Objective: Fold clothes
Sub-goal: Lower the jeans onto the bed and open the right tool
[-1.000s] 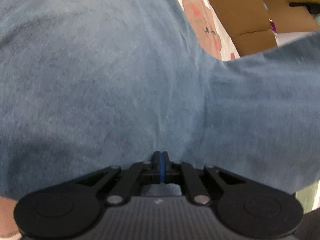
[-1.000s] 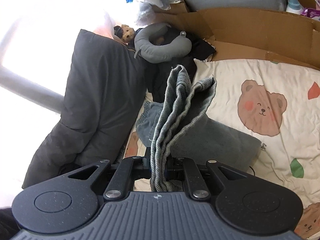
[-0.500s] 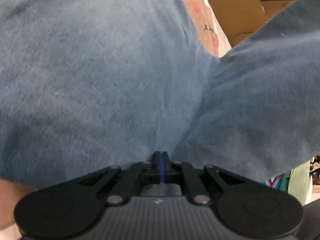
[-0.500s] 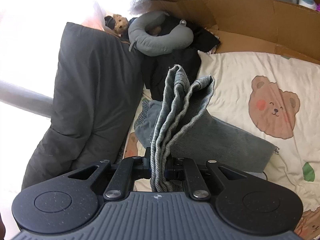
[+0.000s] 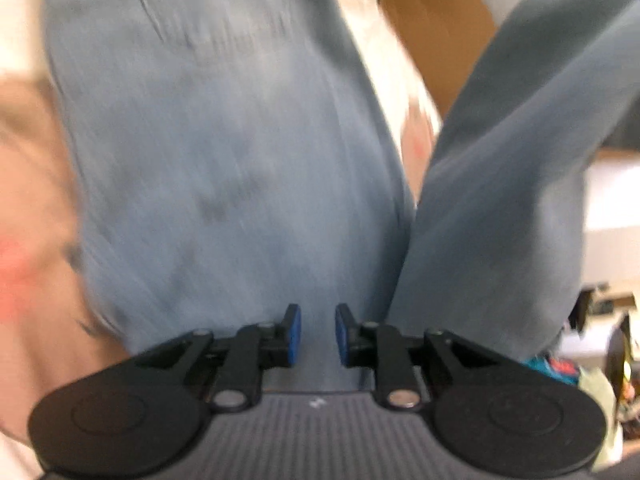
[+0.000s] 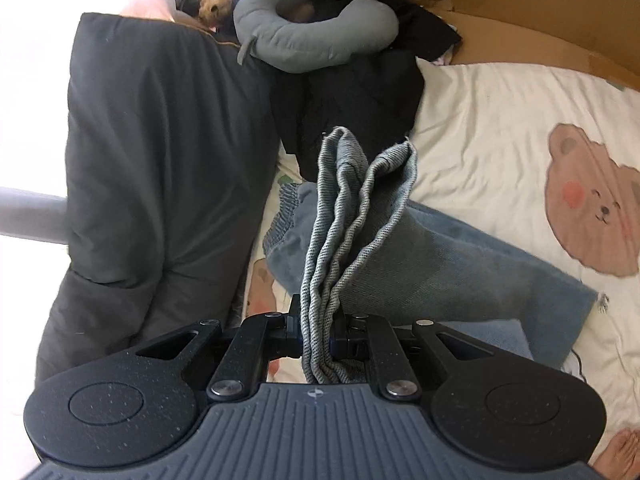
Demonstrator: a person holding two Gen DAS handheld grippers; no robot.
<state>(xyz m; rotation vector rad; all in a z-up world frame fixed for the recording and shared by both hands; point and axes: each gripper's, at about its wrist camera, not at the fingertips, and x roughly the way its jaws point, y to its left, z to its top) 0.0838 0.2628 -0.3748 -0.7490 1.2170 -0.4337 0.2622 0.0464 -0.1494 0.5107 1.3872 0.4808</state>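
And the left hand-held gripper (image 5: 316,334) is letting go: its blue pads (image 5: 293,334) are parting with a clear gap between them, and though the blue-grey garment (image 5: 224,168) fills the blurred view just beyond the tips, no cloth sits pinched between those pads. From this side the garment splits into two broad spans, one wide on the left and one rising to the right, with a sliver of the cream bear-print bedsheet (image 5: 416,136) and brown cardboard (image 5: 436,36) showing in the gap. Over to the right hand-held gripper (image 6: 318,334), and that one is clamped tight on a gathered bunch of the same garment (image 6: 344,216), several ribbed edge layers stacked up and standing between the jaws. The rest of the cloth trails down onto the bed, lying across the bedsheet (image 6: 500,120) beside a printed bear face (image 6: 592,200). A dark grey padded cushion (image 6: 160,152) stands to the left, a grey neck pillow (image 6: 312,36) rests on a heap of black clothing (image 6: 360,92) at the head of the bed, and a small teddy bear (image 6: 214,0) peeks out beside it. Cardboard (image 6: 532,4) lines the far edge, and bare toes (image 6: 624,448) show at the bottom right corner.
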